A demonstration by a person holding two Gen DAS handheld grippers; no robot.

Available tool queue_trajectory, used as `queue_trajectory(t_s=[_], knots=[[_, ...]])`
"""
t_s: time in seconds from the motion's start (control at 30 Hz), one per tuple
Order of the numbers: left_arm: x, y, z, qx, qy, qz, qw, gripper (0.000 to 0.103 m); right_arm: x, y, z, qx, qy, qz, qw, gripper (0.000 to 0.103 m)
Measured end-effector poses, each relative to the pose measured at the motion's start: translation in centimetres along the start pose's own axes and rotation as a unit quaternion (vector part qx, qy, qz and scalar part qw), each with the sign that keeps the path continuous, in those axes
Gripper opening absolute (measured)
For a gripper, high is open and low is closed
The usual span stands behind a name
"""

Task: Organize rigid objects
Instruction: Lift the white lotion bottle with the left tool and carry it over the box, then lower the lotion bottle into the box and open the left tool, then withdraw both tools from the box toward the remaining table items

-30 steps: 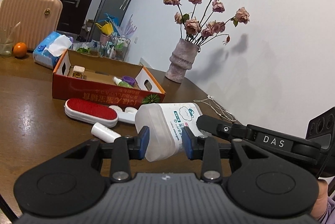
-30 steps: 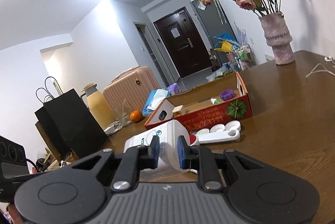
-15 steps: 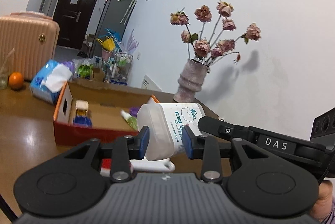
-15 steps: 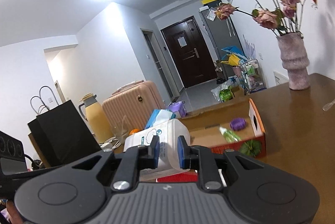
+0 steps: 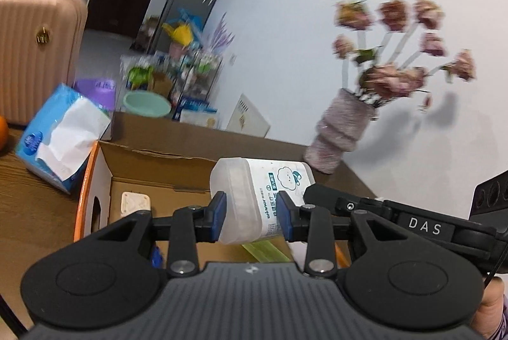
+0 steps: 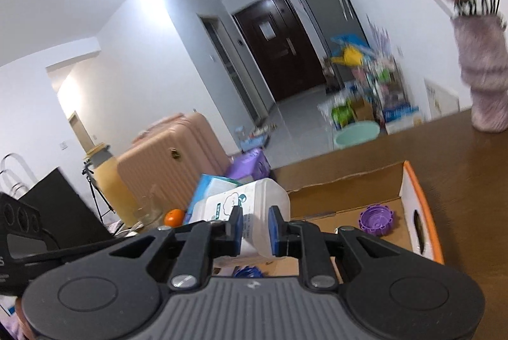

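Translucent plastic bottle [image 5: 254,200] (rounded, labelled) above corrugated cardboard box [image 5: 158,162]

Flowers [image 5: 400,54] motion-blurred; suitcase [image 5: 35,51] cropped at edge.

Wooden table [image 5: 35,213] under cardboard box [image 5: 165,162]

We read "winner" on the white bottle [image 5: 270,200] and "DAS" on the right gripper's arm [image 5: 425,226].
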State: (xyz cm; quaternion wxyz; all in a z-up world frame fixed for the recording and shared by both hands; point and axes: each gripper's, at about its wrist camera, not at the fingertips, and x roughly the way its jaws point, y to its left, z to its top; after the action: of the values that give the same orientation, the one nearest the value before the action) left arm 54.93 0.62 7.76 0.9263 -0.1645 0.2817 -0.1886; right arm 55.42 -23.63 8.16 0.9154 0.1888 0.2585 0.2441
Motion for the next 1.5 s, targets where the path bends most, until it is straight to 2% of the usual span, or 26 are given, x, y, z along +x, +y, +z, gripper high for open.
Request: queue_trajectory(t_s=[0.17, 0.33, 0.47, 0.57, 0.73, 0.87, 1.03, 1.2, 1.33, 1.4, 1.47, 1.5], knots=[[6.1, 3.3, 1.7, -0.011, 0.039, 0.032, 0.9987, 0.034, 7.0, -3.4, 1.2, 0.039, 0.051, -0.006, 0.998, 0.016], [11.1, 5.7, 2.1, -0.021, 0.085, 0.064, 0.9942, 0.034, 12.5, -6.2, 0.7, 0.074, 0.099, -0.023, 0.992, 0.016], [13.5, 6.0, 1.6, -0.014, 0.111, 0.084, 0.9901, 0.034, 14.9, -7.2, 0.0, 0.086, 0.125, -0.044, 0.987, 0.017], [14.5, 5.7, 1.1, -0.005, 0.123, 0.087, 0.9885, 0.034, 15.8, -7.4, -0.2, 0.081, 0.138, -0.066, 0.985, 0.023], [14.8, 5.1, 0.9, 0.004, 0.119, 0.095, 0.9883, 0.034, 16.3, -7.5, -0.3, 0.076, 0.139, -0.082, 0.984, 0.023], [13.1, 4.1, 1.1, 0.022, 0.106, 0.116, 0.9873, 0.044, 15.7, -7.0, 0.2, 0.043, 0.126, -0.084, 0.988, 0.030], [9.0, 2.2, 0.8, 0.073, 0.087, 0.157, 0.9810, 0.048, 12.8, -5.9, 0.9, 0.010, 0.124, -0.095, 0.988, 0.032], [3.3, 0.0, -0.1, 0.101, 0.060, 0.183, 0.9759, 0.057, 7.4, -3.5, 1.3, -0.040, 0.108, -0.112, 0.987, 0.034], [-1.4, -1.9, -1.4, 0.116, 0.032, 0.195, 0.9733, 0.066, 2.3, -1.9, 0.8, -0.085, 0.080, -0.125, 0.985, 0.045], [-3.9, -3.1, -2.5, 0.121, 0.008, 0.205, 0.9712, 0.077, -0.1, -1.0, 0.1, -0.102, 0.075, -0.134, 0.983, 0.046], [-6.2, -4.3, -3.6, 0.128, -0.016, 0.211, 0.9691, 0.086, -2.6, -0.2, -0.7, -0.114, 0.066, -0.136, 0.982, 0.053], [-7.2, -4.9, -4.3, 0.133, -0.027, 0.211, 0.9680, 0.088, -3.7, 0.3, -1.0, -0.118, 0.063, -0.135, 0.982, 0.055]])
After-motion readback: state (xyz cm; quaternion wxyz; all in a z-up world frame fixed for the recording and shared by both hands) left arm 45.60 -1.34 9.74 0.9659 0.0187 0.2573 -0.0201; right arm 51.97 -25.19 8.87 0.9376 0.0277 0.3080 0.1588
